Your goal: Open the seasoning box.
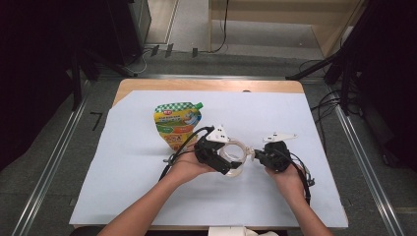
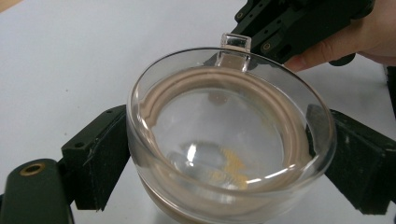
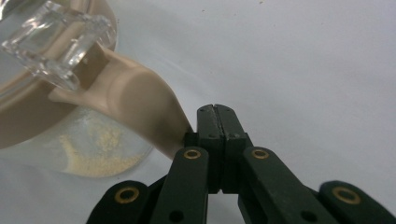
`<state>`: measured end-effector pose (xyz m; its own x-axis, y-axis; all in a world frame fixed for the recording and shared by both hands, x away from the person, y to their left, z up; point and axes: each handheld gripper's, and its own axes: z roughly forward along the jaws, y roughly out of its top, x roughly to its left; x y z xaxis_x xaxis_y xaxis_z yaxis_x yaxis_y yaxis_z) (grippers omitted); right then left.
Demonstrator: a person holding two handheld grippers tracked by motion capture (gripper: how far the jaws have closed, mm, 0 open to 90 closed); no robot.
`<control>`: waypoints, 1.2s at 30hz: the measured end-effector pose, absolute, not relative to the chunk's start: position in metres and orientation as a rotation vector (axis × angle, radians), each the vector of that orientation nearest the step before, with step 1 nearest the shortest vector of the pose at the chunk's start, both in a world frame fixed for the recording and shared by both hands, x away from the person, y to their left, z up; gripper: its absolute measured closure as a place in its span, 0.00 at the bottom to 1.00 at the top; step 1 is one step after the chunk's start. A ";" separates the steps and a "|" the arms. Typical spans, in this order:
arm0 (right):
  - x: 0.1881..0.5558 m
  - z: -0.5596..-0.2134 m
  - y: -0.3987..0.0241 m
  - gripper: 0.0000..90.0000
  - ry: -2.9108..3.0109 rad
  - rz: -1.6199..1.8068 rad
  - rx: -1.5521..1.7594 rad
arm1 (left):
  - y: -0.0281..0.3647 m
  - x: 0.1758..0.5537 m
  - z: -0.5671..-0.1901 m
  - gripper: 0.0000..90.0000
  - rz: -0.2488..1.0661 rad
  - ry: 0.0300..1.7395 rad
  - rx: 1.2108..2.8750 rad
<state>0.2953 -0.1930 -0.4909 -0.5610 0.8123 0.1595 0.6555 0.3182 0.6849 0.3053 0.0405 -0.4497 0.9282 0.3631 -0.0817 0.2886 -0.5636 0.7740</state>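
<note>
So the glass lid point(image 1: 235, 158) is sitting in the middle of the desk point(image 1: 123, 187), a bit toward the near edge, held up between the two grippers rather than lying flat. In the left gripper view it's tipped so its hollow underside faces the camera, with a beige rubber seal ring point(image 2: 261, 88) running round the inside. It's round, so there's no real long axis on the body, but the clear square tab point(image 2: 236, 43) on its rim points off to the right in the scene, straight at the other gripper, and a beige rubber tongue point(image 3: 140, 107) comes off the seal right under that tab and sticks out the same way. The left gripper point(image 1: 222, 160) is spread wide and clamps the lid across its full width, one black pad pressing each side of the glass wall. The right gripper point(image 1: 256, 155) has its jaws pressed fully together, nothing between them; in the right gripper view the closed tip sits right up against the end of the tongue, touching it from the side rather than pinching it. Farther away and to the left on the desk there's a yellow and green refill pouch point(image 1: 178, 123) with a green spout cap at its top right corner, well apart from the lid.
</note>
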 end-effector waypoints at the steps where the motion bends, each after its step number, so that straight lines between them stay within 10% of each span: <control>1: 0.295 -0.491 -0.193 1.00 2.366 1.077 1.338 | 0.040 0.305 -0.449 0.12 0.108 0.462 2.199; 36: 0.293 -0.480 -0.202 1.00 2.356 1.154 1.318 | -0.003 0.325 -0.423 0.13 -0.067 0.446 2.196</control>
<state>0.2931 -0.2020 -0.4801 -0.5797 0.7935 0.1852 0.6328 0.2953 0.7157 0.3255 -0.0026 -0.4229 0.9344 0.2926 -0.2031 0.3393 -0.5578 0.7574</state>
